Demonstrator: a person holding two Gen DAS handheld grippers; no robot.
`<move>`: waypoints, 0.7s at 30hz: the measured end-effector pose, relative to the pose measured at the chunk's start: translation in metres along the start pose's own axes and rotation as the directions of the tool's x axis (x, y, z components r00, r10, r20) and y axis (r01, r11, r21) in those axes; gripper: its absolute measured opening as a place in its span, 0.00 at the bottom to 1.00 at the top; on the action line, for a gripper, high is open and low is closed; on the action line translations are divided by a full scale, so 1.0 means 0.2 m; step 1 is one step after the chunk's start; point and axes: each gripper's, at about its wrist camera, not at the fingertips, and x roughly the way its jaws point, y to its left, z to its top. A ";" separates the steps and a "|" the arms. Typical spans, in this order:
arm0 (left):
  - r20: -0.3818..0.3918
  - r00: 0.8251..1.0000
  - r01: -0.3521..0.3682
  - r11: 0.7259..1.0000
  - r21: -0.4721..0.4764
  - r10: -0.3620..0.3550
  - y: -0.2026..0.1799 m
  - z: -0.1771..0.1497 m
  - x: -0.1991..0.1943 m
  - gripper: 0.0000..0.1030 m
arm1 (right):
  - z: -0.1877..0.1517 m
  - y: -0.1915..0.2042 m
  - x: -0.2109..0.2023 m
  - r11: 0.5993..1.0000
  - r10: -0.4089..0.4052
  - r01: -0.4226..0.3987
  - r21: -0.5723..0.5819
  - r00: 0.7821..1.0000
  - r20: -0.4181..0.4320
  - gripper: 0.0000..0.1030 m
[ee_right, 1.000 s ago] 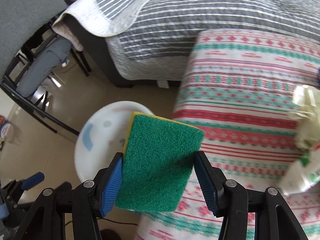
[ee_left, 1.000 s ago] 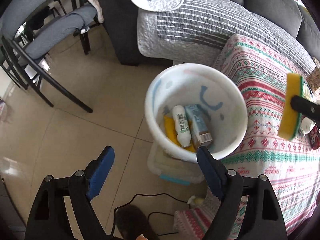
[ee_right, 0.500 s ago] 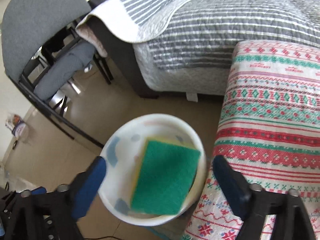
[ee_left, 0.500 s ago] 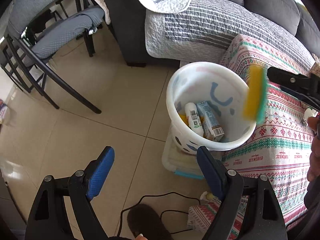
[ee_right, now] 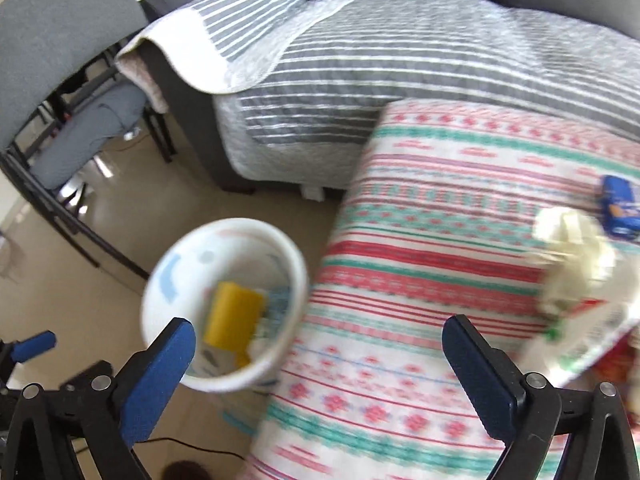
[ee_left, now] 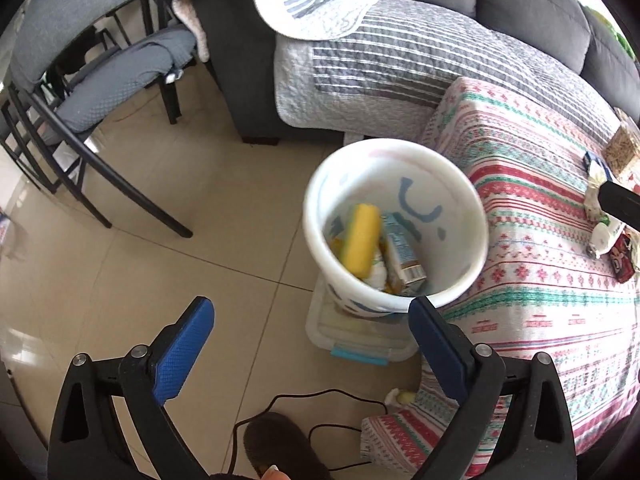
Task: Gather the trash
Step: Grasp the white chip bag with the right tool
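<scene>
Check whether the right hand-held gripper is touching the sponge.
Apart. The right wrist view shows the right hand-held gripper open and empty, with the sponge down inside the white bin.

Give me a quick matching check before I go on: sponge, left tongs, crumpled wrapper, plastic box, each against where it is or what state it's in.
Things:
1. sponge
2. left tongs
3. crumpled wrapper
4. clear plastic box

Places or states:
A. on the patterned tablecloth
B. under the white bin, on the floor
C. inside the white bin
D. open, holding nothing

Pairs: 1-C, 2-D, 3-A, 4-B
</scene>
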 end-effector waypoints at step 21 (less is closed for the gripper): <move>0.004 0.993 0.116 0.986 0.123 -0.117 -0.45 0.04 -0.10 0.96 | -0.07 -0.87 -0.30 0.947 -0.268 0.289 0.144 0.952 -0.145 0.99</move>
